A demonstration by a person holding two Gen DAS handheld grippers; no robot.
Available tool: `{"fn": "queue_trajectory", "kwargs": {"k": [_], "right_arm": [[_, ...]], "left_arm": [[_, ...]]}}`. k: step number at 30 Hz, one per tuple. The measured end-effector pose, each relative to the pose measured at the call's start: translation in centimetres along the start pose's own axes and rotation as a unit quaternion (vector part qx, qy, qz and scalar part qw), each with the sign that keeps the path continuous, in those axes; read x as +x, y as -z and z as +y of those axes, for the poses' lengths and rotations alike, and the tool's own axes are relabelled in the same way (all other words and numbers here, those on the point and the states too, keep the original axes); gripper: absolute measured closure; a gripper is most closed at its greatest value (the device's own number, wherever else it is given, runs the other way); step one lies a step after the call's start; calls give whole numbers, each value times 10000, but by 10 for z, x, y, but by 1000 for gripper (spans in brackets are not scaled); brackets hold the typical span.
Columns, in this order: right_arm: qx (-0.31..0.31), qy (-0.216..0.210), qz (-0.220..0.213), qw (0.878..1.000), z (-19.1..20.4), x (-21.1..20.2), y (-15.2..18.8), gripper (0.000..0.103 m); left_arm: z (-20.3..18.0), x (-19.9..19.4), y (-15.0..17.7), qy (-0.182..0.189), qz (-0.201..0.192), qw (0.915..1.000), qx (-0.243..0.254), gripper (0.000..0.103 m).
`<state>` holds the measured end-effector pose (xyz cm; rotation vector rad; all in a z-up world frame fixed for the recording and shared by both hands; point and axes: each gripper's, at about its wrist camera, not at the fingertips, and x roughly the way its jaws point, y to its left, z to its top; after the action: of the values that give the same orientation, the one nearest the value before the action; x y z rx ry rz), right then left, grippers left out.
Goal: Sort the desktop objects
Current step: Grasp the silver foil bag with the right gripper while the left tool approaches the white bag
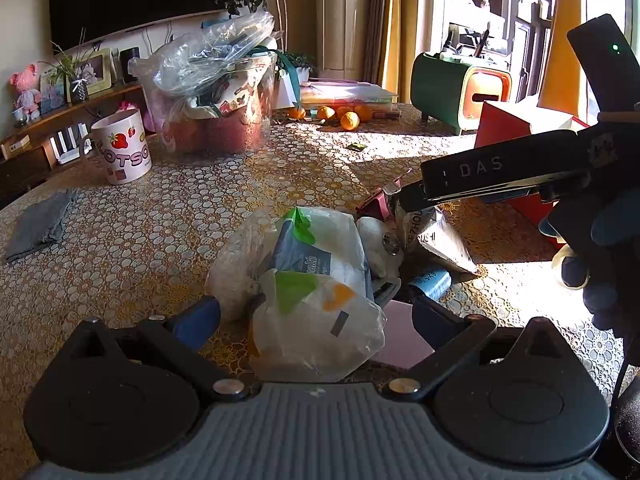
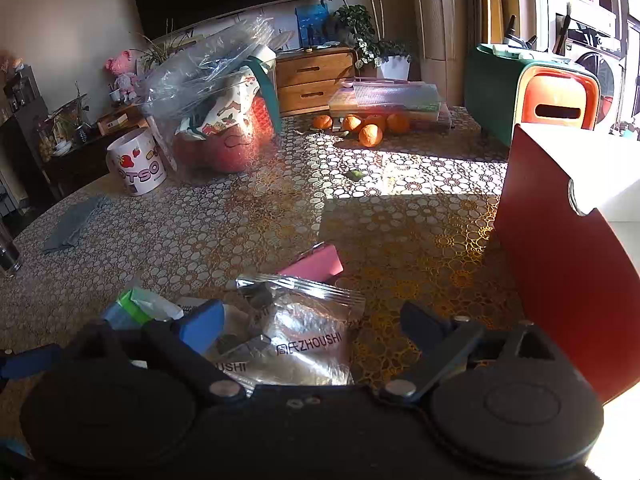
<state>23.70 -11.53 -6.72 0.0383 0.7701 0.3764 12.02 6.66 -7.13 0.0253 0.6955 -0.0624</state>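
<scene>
**Both grippers wide open over a pile of packets on the lace-cloth table**

Left gripper (image 1: 316, 316): jaws spread wide, blue fingers (image 1: 198, 320) on either side of a translucent white packet (image 1: 320, 328) with green and orange patches. Pads not pressing it; whether they touch it I cannot tell. Behind that packet sits a second white packet (image 1: 320, 248) with a blue-grey label and green tab, and a cloudy plastic bag (image 1: 236, 264) to its left. A pink flat item (image 1: 404, 340) lies under the pile's near right edge.

Right gripper (image 2: 312, 324): jaws also spread wide, holding nothing. It hangs just above a silver foil pouch (image 2: 304, 332) printed "ZHOUSHI", the pouch between the fingers but not clamped. A pink box (image 2: 316, 264) lies just beyond the pouch. From the left wrist view the right tool's black body marked "DAS" (image 1: 500, 172) is over the foil pouch (image 1: 432, 236), a gloved hand (image 1: 600, 240) on it.

Red box (image 2: 560, 280) with white inside stands at the right, near the pile. Farther back: strawberry mug (image 2: 138, 166), clear container (image 2: 224, 120) stuffed with bags, oranges (image 2: 370, 134), green-orange case (image 2: 532, 96), grey cloth (image 2: 74, 224) at the left edge. Table (image 2: 400, 240) half in sun.
</scene>
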Motion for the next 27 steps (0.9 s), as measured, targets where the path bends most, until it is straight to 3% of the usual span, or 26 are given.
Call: {"fn": "queue_trajectory", "kwargs": {"k": [14, 20, 23, 27], "right_arm": [[484, -104, 361, 9981, -13, 23, 7, 17], [691, -247, 464, 9962, -16, 28, 13, 19], [791, -310, 467, 9953, -18, 28, 13, 20], [782, -385, 477, 9951, -18, 25, 14, 28]], "left_arm": [[24, 27, 4, 227, 404, 9956, -815, 1], [27, 30, 5, 317, 441, 9934, -1006, 9], [27, 28, 4, 416, 426, 9925, -1069, 17], [24, 26, 3, 465, 438, 9920, -1089, 28]]}}
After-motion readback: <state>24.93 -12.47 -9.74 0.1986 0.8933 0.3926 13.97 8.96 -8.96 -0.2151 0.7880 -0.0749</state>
